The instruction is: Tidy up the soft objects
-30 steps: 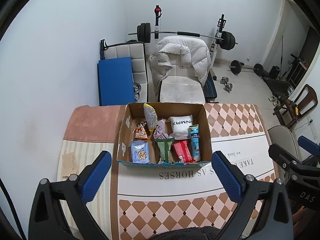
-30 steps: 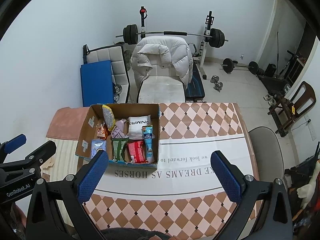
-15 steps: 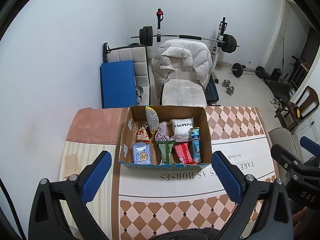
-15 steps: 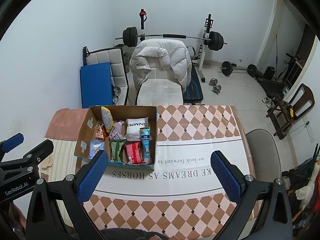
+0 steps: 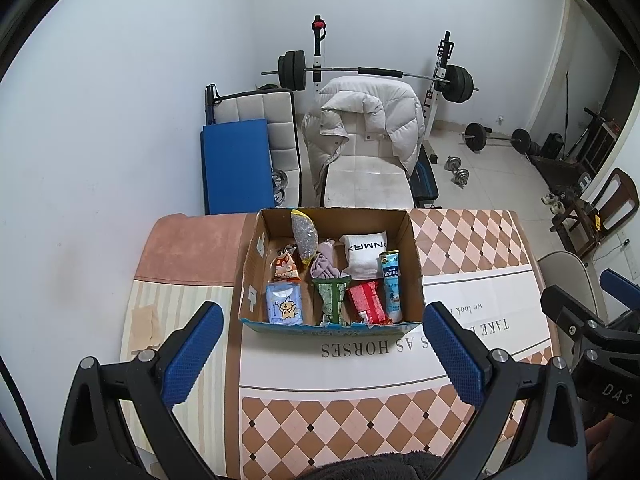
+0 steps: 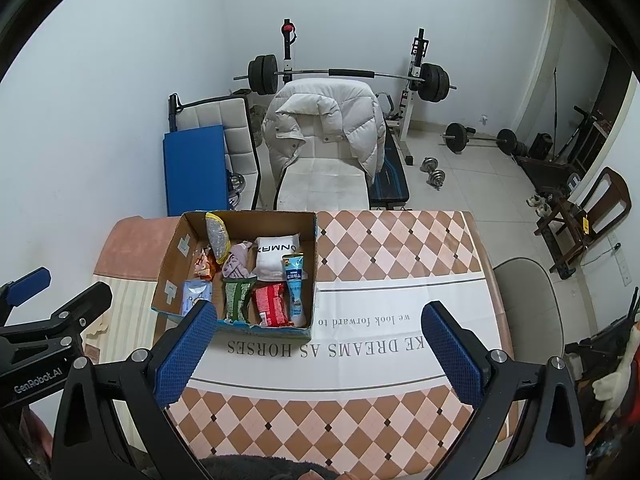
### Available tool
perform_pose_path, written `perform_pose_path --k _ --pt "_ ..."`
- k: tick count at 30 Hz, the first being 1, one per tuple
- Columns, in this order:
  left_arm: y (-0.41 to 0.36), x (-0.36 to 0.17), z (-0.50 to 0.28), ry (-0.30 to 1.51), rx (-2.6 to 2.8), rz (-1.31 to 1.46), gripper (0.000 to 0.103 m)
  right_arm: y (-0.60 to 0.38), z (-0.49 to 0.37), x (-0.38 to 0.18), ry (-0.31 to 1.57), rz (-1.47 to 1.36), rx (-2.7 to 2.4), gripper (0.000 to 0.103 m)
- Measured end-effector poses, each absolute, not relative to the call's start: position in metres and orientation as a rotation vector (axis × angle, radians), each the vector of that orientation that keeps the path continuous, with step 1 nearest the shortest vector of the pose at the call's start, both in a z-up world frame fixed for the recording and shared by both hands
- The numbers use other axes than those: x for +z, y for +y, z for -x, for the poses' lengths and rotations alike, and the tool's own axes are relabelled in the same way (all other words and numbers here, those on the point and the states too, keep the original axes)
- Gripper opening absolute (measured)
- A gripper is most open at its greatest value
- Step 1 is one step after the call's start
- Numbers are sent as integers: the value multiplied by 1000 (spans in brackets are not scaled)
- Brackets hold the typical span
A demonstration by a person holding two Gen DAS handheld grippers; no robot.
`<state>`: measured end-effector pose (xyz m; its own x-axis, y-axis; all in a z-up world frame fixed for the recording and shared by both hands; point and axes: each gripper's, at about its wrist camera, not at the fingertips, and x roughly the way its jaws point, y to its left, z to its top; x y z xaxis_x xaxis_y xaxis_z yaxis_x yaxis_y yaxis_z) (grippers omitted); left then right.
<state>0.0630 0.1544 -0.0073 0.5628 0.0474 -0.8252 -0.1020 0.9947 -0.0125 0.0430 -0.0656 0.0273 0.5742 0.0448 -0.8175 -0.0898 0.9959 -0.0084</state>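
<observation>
An open cardboard box [image 5: 416, 264] [image 6: 168, 268] sits on the table and holds several soft items: a white pouch [image 5: 366, 252], a purple cloth [image 5: 322, 266], a green packet [image 5: 332, 298], a red packet [image 5: 366, 300], a blue tube [image 5: 391, 286], a blue tissue pack [image 5: 284, 303], a cartoon snack bag [image 5: 285, 266] and a grey mesh pouch [image 5: 304, 236]. My left gripper [image 5: 320, 344] is open and empty, high above the table in front of the box. My right gripper [image 6: 318, 344] is open and empty, to the right of the box.
The table [image 5: 472, 240] has a checkered cloth with printed text and a striped mat [image 5: 180, 300] at left. Behind it stand a chair with a white jacket [image 5: 368, 120], a blue pad [image 5: 236, 168] and a weight bench with barbell [image 5: 372, 74]. A grey chair [image 6: 524, 296] stands at right.
Both grippers have drawn slightly up and back, so the box and table sit lower in both views. Both stay open and empty.
</observation>
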Motion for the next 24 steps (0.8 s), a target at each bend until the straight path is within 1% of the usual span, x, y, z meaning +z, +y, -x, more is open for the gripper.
perform_pose_path --k 24 --pt "155 -6 -55 967 94 66 102 -61 -42 29 947 65 80 103"
